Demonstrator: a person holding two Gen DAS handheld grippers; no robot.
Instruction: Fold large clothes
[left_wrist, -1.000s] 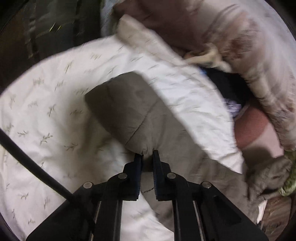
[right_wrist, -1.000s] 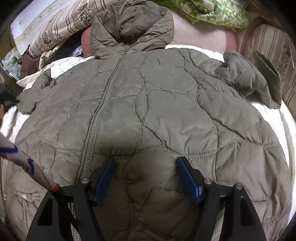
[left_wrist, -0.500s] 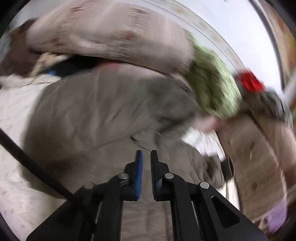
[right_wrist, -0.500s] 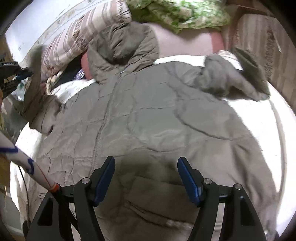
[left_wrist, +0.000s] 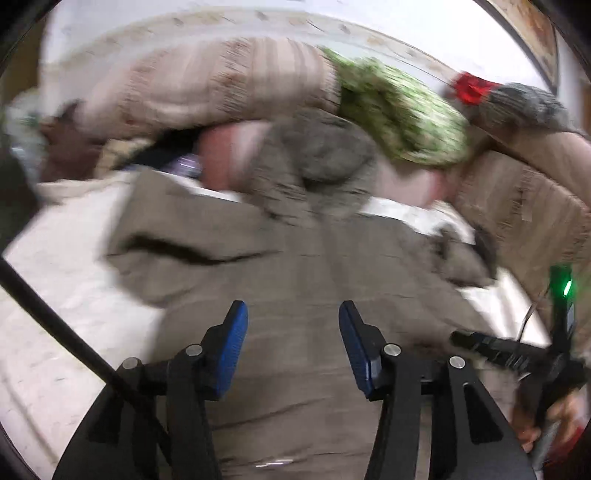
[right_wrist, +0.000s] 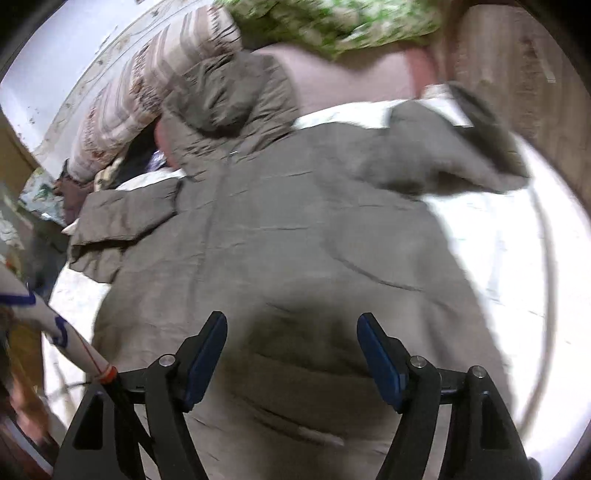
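An olive-grey quilted hooded jacket (right_wrist: 295, 229) lies front up on a white sheet (right_wrist: 498, 258), hood toward the pillows. Its left sleeve (right_wrist: 122, 218) is folded in over the side of the body; the right sleeve (right_wrist: 443, 162) lies bunched at the far right. The jacket also shows in the left wrist view (left_wrist: 295, 266), blurred. My left gripper (left_wrist: 291, 325) is open and empty above the jacket's lower body. My right gripper (right_wrist: 291, 332) is open and empty above the hem area. The right gripper's body shows at the right of the left wrist view (left_wrist: 517, 354).
A striped pillow (right_wrist: 147, 85) and a green patterned cloth (right_wrist: 332, 22) lie behind the hood. A pink cushion (right_wrist: 351, 81) sits under the hood. A brown patterned sofa back (left_wrist: 517, 206) stands at the right. Dark clutter (right_wrist: 140, 158) lies at the far left.
My left gripper has let go of the sleeve, opened, and swung right over the jacket body. The sleeve now lies folded inward. My right gripper has pulled back a little, still open.
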